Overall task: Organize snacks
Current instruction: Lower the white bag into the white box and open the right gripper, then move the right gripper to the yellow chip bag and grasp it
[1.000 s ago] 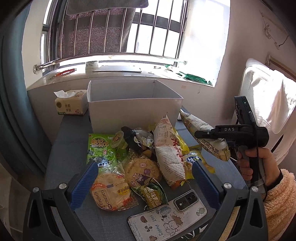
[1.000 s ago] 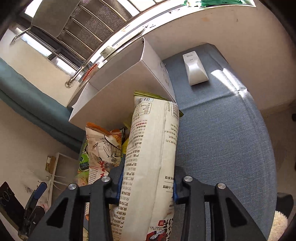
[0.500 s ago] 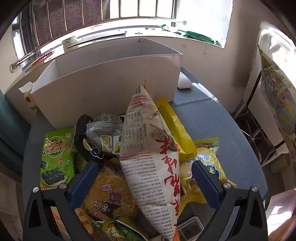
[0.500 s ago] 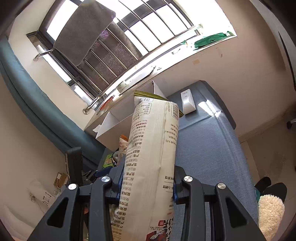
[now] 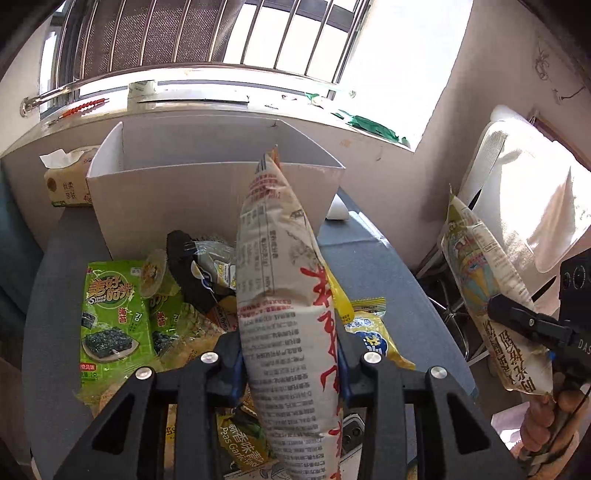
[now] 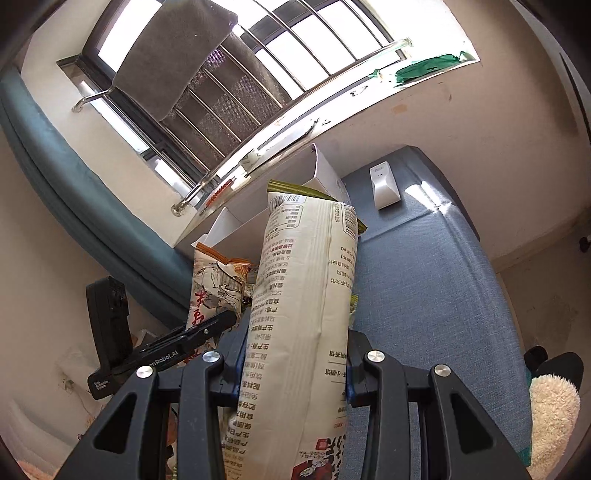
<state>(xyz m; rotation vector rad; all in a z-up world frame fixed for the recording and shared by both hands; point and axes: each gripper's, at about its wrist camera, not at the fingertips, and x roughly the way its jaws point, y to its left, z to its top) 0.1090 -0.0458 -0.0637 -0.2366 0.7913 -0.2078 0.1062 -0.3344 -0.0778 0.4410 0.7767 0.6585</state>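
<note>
Sunny barred window (image 5: 229,33) behind a blue-grey worktop (image 5: 369,266) with a white cardboard box (image 5: 207,199) at the back. Left gripper (image 5: 290,354) is clamped on a tall red-lettered snack bag (image 5: 284,295), right above the pile of snacks (image 5: 122,306) in front of the box. Right gripper (image 6: 293,365) is squeezed on a cream printed bag (image 6: 306,288), held up off to the worktop's right side.

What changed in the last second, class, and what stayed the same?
The left gripper moved in over the pile and closed on the red-lettered bag, which now stands between its fingers. The right gripper lifted its pale bag away from the box. The box and other snacks stayed put.
</note>
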